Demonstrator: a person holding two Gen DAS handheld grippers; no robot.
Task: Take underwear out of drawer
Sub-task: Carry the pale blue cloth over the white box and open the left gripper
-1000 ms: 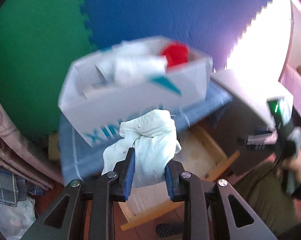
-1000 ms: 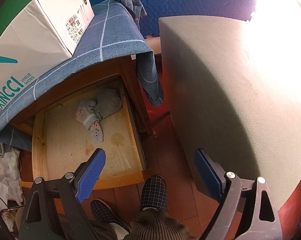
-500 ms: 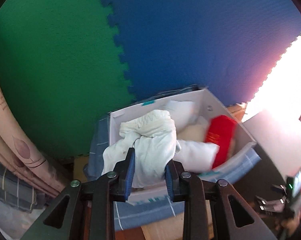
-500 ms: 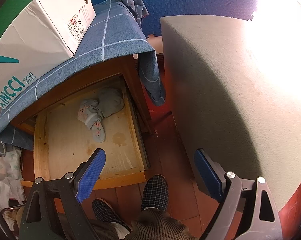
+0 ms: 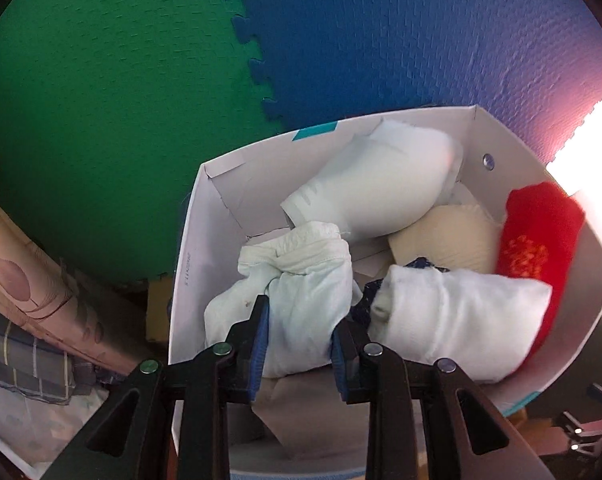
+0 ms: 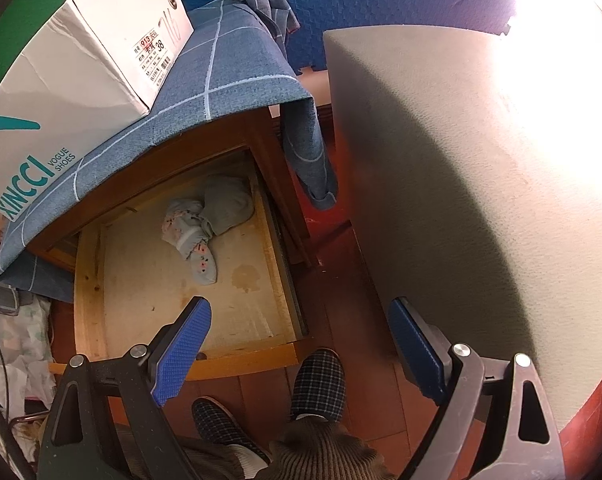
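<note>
The left gripper (image 5: 299, 336) is pinched on a bundle of pale underwear (image 5: 301, 292), its blue pads pressing the cloth from either side so the wad bulges up between them. It holds the bundle over the near end of the open shoebox (image 5: 189, 248), low enough that the cloth looks about level with the rim; I judge this is where it means to let go, since that end is the one bare patch left. Just right of the bundle lies a white roll (image 5: 457, 320), touching or nearly so, with something dark tucked between. Behind that sit a cream piece (image 5: 449, 236), a red roll (image 5: 537, 248) against the right wall, and a big white bundle (image 5: 377, 184) at the far end. The pieces lie side by side, so the box seems to be the collecting place.

The right gripper (image 6: 301, 344) hangs idle with its jaws spread wide and nothing in them, above the pulled-out drawer (image 6: 89, 280), as if waiting its turn. A grey sock pair (image 6: 209, 220) lies toward the drawer's back, well apart from the pads. The shoebox stands on the blue cloth (image 6: 237, 68) covering the cabinet top above the drawer, a short carry from drawer to box.
</note>
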